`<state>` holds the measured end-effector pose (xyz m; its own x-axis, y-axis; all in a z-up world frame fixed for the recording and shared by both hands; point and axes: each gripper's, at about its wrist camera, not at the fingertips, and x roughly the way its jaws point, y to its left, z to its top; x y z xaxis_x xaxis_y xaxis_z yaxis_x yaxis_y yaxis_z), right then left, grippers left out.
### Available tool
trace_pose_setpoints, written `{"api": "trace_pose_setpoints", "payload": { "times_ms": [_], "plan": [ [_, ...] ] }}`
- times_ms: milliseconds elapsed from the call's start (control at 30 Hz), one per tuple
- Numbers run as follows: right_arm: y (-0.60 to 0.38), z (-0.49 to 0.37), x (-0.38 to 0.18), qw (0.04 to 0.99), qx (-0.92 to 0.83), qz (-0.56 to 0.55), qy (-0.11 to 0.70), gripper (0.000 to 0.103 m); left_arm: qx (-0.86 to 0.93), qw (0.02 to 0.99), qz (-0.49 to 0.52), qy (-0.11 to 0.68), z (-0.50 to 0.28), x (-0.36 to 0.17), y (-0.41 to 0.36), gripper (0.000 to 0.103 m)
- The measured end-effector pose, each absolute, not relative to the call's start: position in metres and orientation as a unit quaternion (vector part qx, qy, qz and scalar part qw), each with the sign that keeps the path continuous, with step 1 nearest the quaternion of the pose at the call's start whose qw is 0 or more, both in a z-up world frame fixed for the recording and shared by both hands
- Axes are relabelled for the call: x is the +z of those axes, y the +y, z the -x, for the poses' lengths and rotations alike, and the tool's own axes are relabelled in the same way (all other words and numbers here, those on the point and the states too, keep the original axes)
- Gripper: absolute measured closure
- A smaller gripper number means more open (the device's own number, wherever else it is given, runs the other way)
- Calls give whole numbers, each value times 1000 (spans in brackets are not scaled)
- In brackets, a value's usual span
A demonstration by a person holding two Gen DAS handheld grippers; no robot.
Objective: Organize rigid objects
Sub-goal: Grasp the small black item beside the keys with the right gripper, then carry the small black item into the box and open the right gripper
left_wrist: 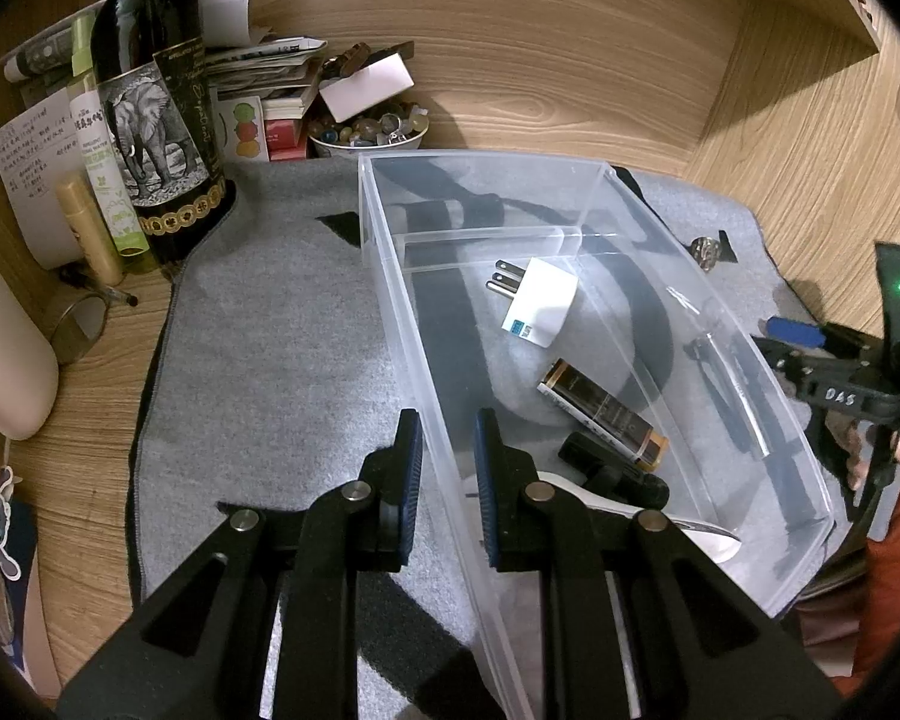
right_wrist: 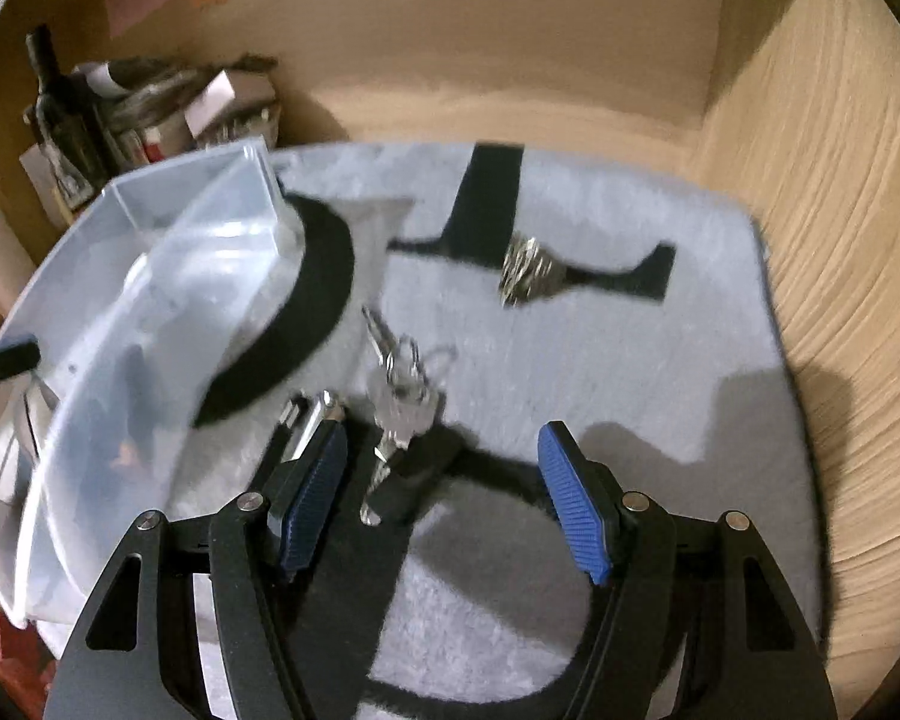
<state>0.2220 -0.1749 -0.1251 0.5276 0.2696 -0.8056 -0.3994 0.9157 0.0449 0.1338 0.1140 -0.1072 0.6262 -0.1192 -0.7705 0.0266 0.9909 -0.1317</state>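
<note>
A clear plastic bin [left_wrist: 714, 324] stands on a grey mat. It holds a white plug adapter [left_wrist: 540, 300], a brown and gold box [left_wrist: 603, 408], a black object [left_wrist: 615, 471] and a white item under my finger. My left gripper [left_wrist: 448, 450] is shut on the bin's left wall, one finger inside and one outside. My right gripper [right_wrist: 444, 468] is open above the mat; a key bunch [right_wrist: 399, 402] and a silver metal piece [right_wrist: 312, 420] lie between its fingers. A shiny metal cluster [right_wrist: 525, 270] lies farther back. The bin [right_wrist: 168, 276] is to its left.
A wine bottle with an elephant label [left_wrist: 156, 114], a spray bottle, a tube, papers and a bowl of beads [left_wrist: 369, 132] crowd the back left corner. Wooden walls close the back and right. The right gripper shows at the right [left_wrist: 792, 330].
</note>
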Motion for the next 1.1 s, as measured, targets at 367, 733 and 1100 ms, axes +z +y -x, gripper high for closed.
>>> {"api": "trace_pose_setpoints", "payload": {
  "times_ms": [367, 733, 1100],
  "plan": [
    [-176, -223, -136, 867, 202, 67, 450, 71, -41, 900, 54, 430, -134, -107, 114, 86],
    [-181, -220, -120, 880, 197, 60, 428, 71, -40, 900, 54, 430, -134, -107, 114, 86],
    [-162, -203, -71, 902, 221, 73, 363, 71, -40, 900, 54, 430, -134, -107, 114, 86]
  ]
}}
